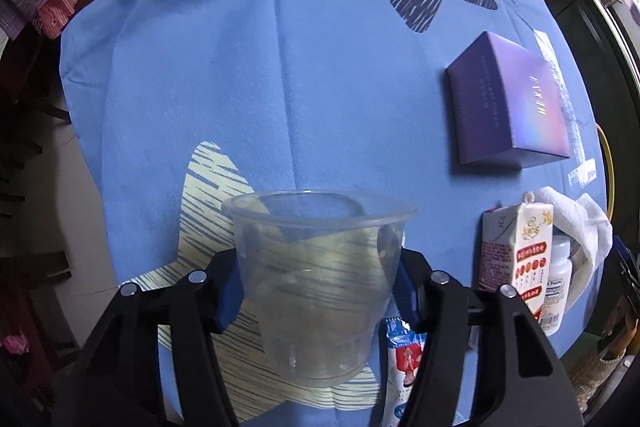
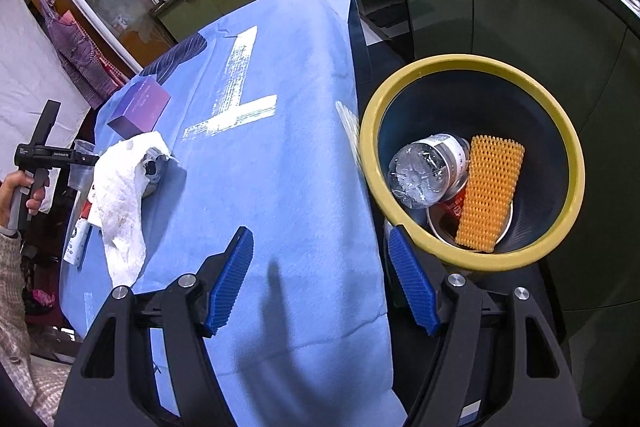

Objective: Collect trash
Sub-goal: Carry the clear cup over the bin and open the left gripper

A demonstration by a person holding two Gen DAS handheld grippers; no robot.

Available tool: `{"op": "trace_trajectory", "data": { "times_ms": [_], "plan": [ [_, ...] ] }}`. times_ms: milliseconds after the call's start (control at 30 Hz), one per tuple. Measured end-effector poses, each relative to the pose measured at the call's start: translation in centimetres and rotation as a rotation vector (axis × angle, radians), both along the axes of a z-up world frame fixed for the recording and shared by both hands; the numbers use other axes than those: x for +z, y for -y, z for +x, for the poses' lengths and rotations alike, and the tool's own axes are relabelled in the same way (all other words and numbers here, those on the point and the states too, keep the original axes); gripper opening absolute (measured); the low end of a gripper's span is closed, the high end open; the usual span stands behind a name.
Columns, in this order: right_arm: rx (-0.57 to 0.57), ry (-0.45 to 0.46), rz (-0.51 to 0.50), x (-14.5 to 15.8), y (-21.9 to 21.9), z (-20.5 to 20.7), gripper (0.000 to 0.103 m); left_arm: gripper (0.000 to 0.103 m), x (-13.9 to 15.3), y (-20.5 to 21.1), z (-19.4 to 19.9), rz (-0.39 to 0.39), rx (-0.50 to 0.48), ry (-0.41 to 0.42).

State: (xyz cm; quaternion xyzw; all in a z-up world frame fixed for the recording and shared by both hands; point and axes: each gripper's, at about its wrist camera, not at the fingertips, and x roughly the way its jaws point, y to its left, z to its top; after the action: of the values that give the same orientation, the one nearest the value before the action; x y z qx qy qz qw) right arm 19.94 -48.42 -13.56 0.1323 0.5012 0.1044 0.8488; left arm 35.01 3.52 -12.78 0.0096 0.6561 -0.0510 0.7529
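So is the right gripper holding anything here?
No, the right gripper is open with nothing between its blue pads, hovering over the blue cloth beside the bin.

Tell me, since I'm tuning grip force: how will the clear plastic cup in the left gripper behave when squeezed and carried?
The clear plastic cup looks thin-walled and empty, so probably very light and prone to buckling under a firm squeeze. The left gripper pinches its smooth tapered sides, so it may slip downward. Its wide rim suggests it could tip if set down carelessly.
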Motion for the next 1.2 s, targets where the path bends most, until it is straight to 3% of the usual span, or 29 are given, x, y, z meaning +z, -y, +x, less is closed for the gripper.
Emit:
{"op": "trace_trajectory", "data": {
  "times_ms": [267,400,600,733,967,1200],
  "plan": [
    [0.001,0.034,0.037,0.8,0.2,-1.2,0.070,0.058,3.8,1.9,-1.7,0.013,-0.062,0.060],
    [-0.016,0.061,0.052,1.4,1.0,-2.5,0.070,0.058,6.8,4.9,-3.0,0.007,-0.138,0.107],
    [-0.097,0.125,0.061,2.6,4.1,-5.5,0.070,0.058,10.6,14.5,-5.9,-0.053,-0.353,0.151],
    [-0.164,0.150,0.065,3.0,6.8,-8.2,0.070,0.058,11.7,24.8,-6.9,-0.124,-0.549,0.139],
    [-0.335,0.188,0.151,1.8,12.9,-14.0,0.071,0.058,9.3,41.5,-8.0,-0.180,-0.787,0.097],
    [-0.441,0.165,0.220,-0.6,17.1,-17.1,0.071,0.060,2.7,54.0,-6.6,-0.160,-0.864,0.035]
  ]
}}
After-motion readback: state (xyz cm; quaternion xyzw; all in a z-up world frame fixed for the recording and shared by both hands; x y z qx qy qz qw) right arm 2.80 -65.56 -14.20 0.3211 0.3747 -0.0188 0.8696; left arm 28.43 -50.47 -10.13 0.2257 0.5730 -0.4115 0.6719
